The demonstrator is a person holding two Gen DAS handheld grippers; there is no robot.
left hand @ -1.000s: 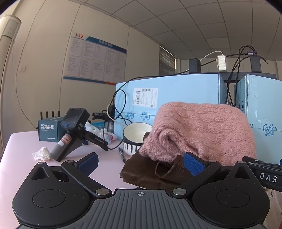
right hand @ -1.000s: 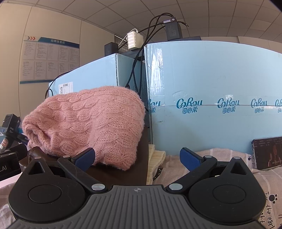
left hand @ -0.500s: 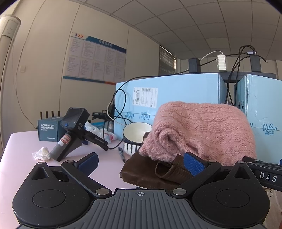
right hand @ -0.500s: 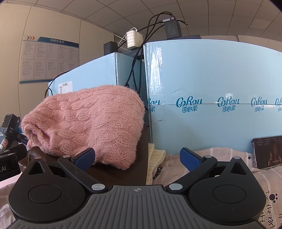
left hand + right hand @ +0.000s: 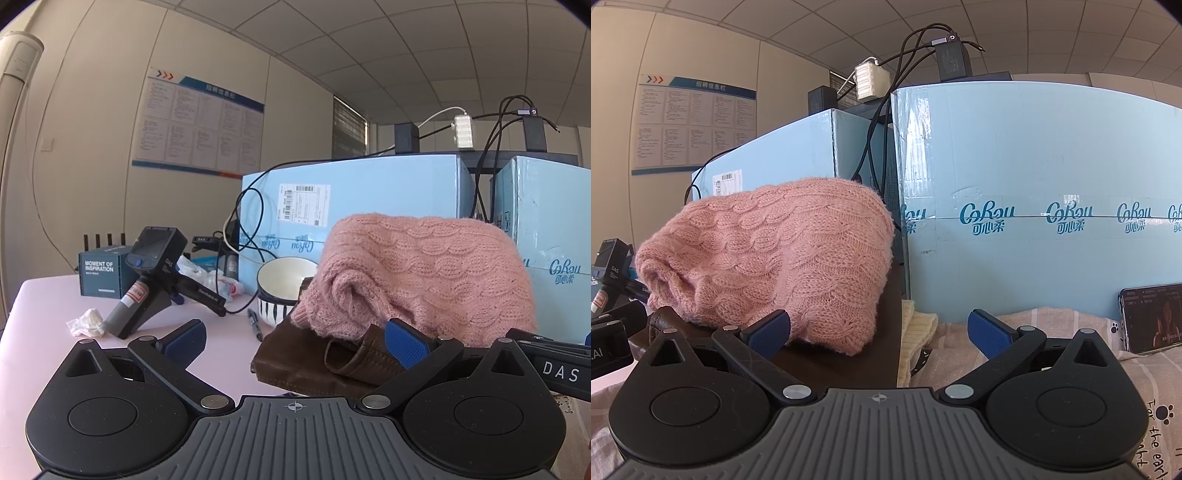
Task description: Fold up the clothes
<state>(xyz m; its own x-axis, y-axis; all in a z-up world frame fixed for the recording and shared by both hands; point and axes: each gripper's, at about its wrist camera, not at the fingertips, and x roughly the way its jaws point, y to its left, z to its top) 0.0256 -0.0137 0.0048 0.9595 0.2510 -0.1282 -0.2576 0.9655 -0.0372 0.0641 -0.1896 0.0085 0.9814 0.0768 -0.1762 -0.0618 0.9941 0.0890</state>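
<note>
Nothing has moved; both tools, left tool (image 5: 295, 341) and right tool (image 5: 879, 328), gape empty before the pink sweater (image 5: 775, 258), bundled, folding not begun

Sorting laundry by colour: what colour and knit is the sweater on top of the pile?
The sweater is dusty pink with a cable-knit pattern, clearest in the right wrist view.

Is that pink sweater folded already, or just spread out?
Folded: the sweater sits as a thick bundle on a brown garment, with a rolled layered edge at one end.
</note>
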